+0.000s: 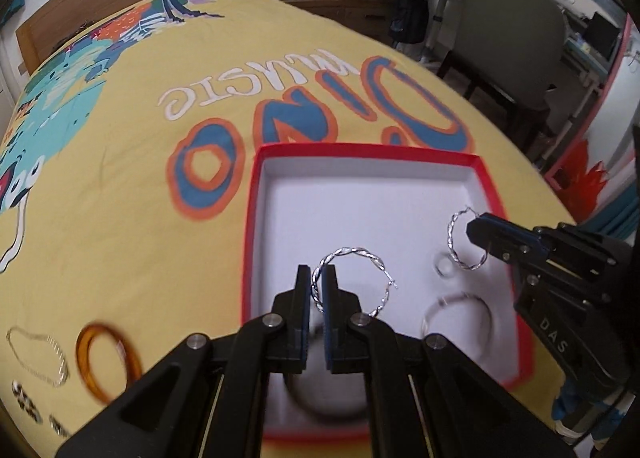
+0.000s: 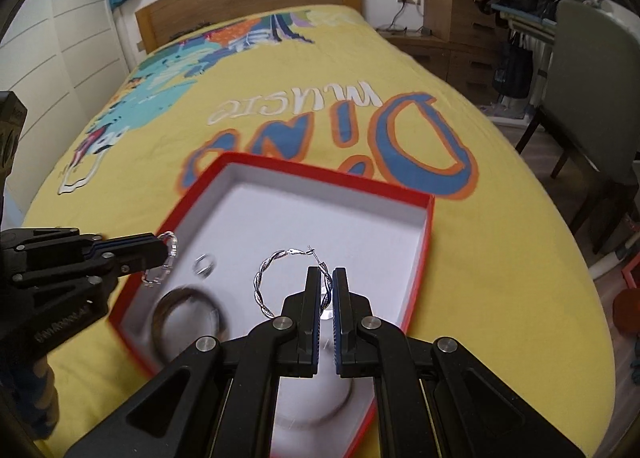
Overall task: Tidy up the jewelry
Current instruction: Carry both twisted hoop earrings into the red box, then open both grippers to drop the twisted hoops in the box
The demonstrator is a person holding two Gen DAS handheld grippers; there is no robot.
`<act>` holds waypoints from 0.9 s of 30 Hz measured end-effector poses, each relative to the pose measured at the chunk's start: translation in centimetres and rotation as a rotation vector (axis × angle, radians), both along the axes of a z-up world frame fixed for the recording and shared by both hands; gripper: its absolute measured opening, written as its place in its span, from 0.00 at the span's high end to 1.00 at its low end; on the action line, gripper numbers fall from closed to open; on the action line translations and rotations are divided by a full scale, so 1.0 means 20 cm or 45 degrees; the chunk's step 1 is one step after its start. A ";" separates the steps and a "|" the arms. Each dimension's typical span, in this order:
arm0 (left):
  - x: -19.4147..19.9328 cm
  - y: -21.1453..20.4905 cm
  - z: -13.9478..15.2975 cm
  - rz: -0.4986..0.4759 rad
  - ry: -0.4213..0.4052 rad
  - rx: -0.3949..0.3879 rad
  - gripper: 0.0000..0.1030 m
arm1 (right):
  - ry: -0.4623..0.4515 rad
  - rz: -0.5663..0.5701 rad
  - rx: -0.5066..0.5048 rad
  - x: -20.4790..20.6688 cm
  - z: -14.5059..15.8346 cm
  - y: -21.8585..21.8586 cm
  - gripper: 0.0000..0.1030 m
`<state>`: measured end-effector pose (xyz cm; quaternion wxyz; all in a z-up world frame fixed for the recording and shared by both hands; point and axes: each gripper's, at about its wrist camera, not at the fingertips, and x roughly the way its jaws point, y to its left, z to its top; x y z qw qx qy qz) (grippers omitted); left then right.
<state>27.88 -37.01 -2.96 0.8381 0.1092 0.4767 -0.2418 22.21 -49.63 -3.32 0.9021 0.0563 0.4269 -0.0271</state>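
left gripper (image 1: 316, 278) fingers clamped on a twisted silver hoop (image 1: 352, 278), right gripper (image 2: 330, 282) pinching its twin hoop (image 2: 276, 282), both over the red box (image 1: 360, 150) on the bed (image 1: 120, 178)

Shiny twisted-metal hoop earring (image 1: 352, 282), matt cardboard box (image 1: 372, 152), cloth bedspread (image 1: 132, 186)

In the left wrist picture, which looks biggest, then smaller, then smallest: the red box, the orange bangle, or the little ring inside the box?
1. red box, by far the largest.
2. orange bangle, lying on the bedspread; it is blurred.
3. little ring inside the box, clearly the smallest.
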 end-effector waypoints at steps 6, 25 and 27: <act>0.16 -0.10 -0.14 0.014 0.018 0.088 0.95 | 0.088 0.038 -0.065 0.24 -0.10 -0.06 0.95; 0.20 -0.08 -0.19 -0.017 -0.001 0.057 0.81 | 0.167 0.118 -0.217 0.31 -0.17 -0.04 0.83; 0.19 -0.07 -0.17 -0.031 0.009 0.022 0.74 | 0.152 0.108 -0.208 0.30 -0.15 -0.05 0.83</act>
